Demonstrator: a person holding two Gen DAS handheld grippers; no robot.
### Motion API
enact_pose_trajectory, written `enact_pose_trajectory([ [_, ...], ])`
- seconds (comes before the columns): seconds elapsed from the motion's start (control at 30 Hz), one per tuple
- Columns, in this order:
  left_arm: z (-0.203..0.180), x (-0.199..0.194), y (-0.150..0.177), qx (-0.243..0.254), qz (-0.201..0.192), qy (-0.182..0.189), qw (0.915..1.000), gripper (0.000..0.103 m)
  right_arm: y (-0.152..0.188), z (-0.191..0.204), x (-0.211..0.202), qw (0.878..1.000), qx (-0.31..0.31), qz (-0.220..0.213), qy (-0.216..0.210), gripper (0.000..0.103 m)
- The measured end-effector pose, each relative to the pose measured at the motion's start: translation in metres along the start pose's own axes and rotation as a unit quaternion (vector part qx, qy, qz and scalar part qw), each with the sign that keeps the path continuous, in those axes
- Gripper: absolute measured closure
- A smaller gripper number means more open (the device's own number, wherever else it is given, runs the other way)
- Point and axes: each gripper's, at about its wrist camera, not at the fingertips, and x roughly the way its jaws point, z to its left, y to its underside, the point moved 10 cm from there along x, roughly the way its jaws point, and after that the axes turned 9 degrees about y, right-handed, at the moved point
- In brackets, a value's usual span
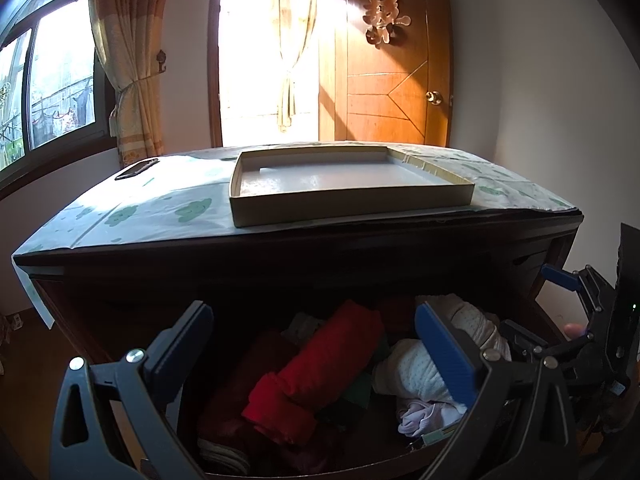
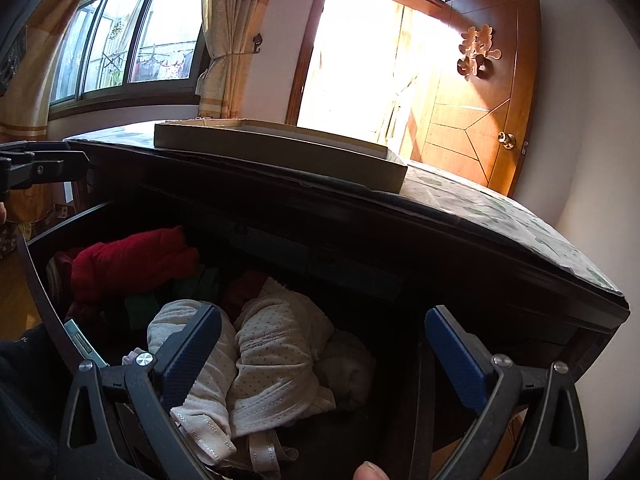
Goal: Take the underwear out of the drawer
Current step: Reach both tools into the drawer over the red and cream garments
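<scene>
The drawer [image 1: 548,312] of a dark dresser [image 1: 280,256] stands pulled out, full of rolled and bunched clothes. At its left lies a dark red bundle [image 1: 240,368]; next to it a bright red roll [image 1: 320,364] runs slantwise, with green cloth [image 1: 356,390] tucked under its right side. Right of that sits the underwear [image 1: 420,372], pale with small dots, in soft folded lumps, with a lilac piece [image 1: 420,416] at its near edge.

The left tool [image 1: 314,356] hovers over the drawer, its blue pads spread wide and gripping nothing; the red roll shows between them, and the right pad lies in front of the pale underwear. The right tool [image 2: 324,356] hangs over the drawer's right part, likewise released, with the underwear [image 2: 276,364] between its pads and the left pad overlapping it; whether it touches the cloth I cannot tell.

On top of the dresser a cloth with green prints [image 1: 160,208] covers the surface, and a shallow cardboard tray [image 1: 348,204] rests on it. A dark flat object [image 1: 136,169] lies at the far left corner. Behind stand a curtain [image 1: 128,60], a bright doorway [image 1: 272,64] and a wooden door [image 1: 392,80].
</scene>
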Motion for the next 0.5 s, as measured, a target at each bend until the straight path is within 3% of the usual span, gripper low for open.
enact_pose_trajectory([
  [0.17, 0.003, 0.006, 0.005, 0.001, 0.011, -0.003, 0.9999, 0.0, 0.002, 0.001, 0.002, 1.0, -0.002, 0.013, -0.006, 0.001],
  [0.33, 0.008, 0.02, 0.014, 0.0, 0.033, -0.005, 0.9995, 0.0, 0.007, 0.005, 0.014, 0.996, 0.003, 0.069, -0.056, 0.001],
  [0.5, 0.016, 0.028, 0.019, 0.001, 0.047, -0.012, 0.9988, 0.0, 0.011, 0.004, 0.021, 0.991, 0.025, 0.102, -0.078, 0.001],
])
